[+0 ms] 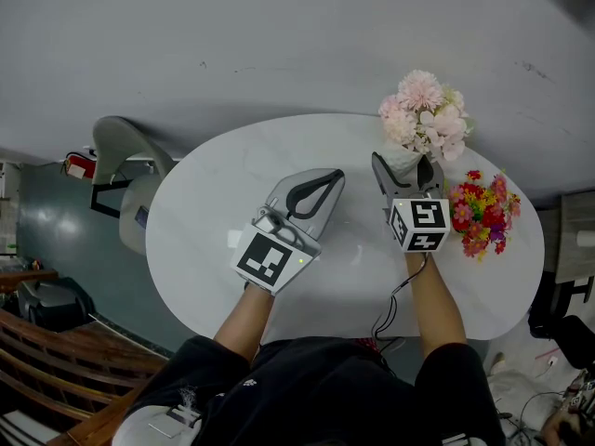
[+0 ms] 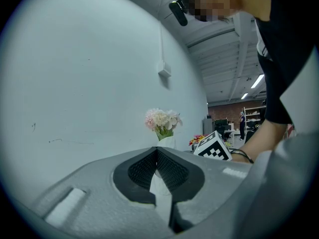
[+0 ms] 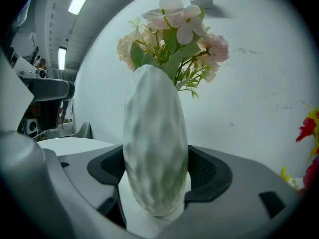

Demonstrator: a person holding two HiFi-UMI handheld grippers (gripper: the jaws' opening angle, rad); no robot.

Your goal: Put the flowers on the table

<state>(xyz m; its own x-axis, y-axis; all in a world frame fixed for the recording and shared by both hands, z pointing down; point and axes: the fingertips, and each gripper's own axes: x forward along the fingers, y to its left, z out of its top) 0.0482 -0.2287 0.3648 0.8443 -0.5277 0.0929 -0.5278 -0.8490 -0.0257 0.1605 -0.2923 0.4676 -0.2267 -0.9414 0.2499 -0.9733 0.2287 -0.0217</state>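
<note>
A white oval vase [image 3: 154,143] of pink flowers [image 1: 425,117] stands upright at the back right of the round white table [image 1: 204,203]. My right gripper [image 1: 406,170] is shut on the vase, one jaw against each side of its belly. The vase's foot seems to rest on the tabletop. A bunch of red and yellow flowers [image 1: 482,212] lies on the table just right of that gripper. My left gripper [image 1: 330,182] rests near the table's middle, shut and empty, its tips touching. The left gripper view shows the pink flowers [image 2: 162,119] ahead.
A grey chair [image 1: 125,156] stands against the table's left side. Wooden slats [image 1: 46,360] fill the lower left corner, and cables and dark gear [image 1: 558,333] lie on the floor at the right. A pale wall runs close behind the table.
</note>
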